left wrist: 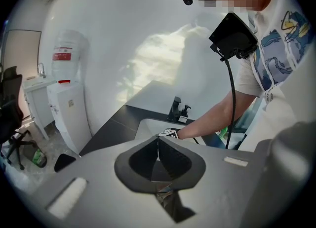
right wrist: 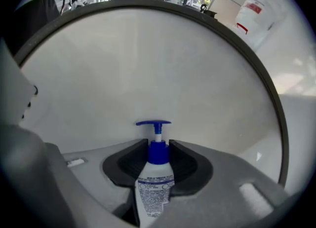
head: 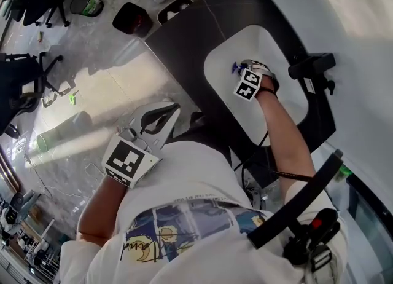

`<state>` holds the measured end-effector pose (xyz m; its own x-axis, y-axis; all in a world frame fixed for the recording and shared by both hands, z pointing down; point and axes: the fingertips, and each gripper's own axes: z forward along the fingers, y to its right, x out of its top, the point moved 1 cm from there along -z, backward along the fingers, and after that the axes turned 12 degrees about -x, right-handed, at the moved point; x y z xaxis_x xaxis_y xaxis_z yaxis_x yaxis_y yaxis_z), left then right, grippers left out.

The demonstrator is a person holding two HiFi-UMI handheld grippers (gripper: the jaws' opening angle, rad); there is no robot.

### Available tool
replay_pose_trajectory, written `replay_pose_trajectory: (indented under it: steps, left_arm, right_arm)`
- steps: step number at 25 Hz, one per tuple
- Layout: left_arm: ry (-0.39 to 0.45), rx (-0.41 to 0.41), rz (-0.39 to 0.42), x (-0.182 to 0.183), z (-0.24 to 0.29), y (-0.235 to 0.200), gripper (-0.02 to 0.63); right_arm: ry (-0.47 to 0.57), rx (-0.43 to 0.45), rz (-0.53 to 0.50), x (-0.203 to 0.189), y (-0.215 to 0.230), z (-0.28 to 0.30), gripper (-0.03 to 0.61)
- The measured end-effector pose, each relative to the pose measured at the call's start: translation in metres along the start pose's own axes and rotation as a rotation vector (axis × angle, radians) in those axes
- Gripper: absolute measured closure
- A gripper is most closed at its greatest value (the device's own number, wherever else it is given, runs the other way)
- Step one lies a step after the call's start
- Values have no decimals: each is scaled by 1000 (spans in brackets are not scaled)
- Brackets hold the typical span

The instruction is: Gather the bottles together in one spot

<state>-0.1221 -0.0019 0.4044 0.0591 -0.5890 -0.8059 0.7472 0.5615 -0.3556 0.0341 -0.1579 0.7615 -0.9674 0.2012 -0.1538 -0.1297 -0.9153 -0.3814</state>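
- The small white plastic pump bottle (right wrist: 156, 185) with a blue pump head is clamped between the jaws of the right gripper (right wrist: 158, 145). Its blue collar is pinched at the tips and the pump head sticks out just past them.
- It's held down inside the white oval sink basin (head: 224, 46), which is set into the dark surface (head: 184, 37). The basin wall is seen right ahead of the jaws.
- The left gripper (left wrist: 158, 145) is held well back from the basin. Its jaws are pressed together with nothing between them.

The bottle (right wrist: 155, 187) looks like smooth white plastic, with a blue plastic pump (right wrist: 153, 123). The sink (right wrist: 148, 64) is smooth and white. The counter (head: 178, 43) is dark and matt.
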Motion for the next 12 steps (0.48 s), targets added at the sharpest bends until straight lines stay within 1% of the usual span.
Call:
replay_pose_trajectory:
  steps: [4,8,10,12]
  left_arm:
    - [2,-21,21,4,0,2,604]
    - [-12,-75,31,10,9,9,606]
    - [-13,-101,57,15,14,14,604]
    - [-13,-125,88,19,18,19,604]
  right_arm:
    - [42,-54,92,4,3,-21,453]
    - [98,-124,181,4,10,-47,456]
    - [123,-150,243,2,13,-60,456]
    - [151,-173,325,0,17,-74,456]
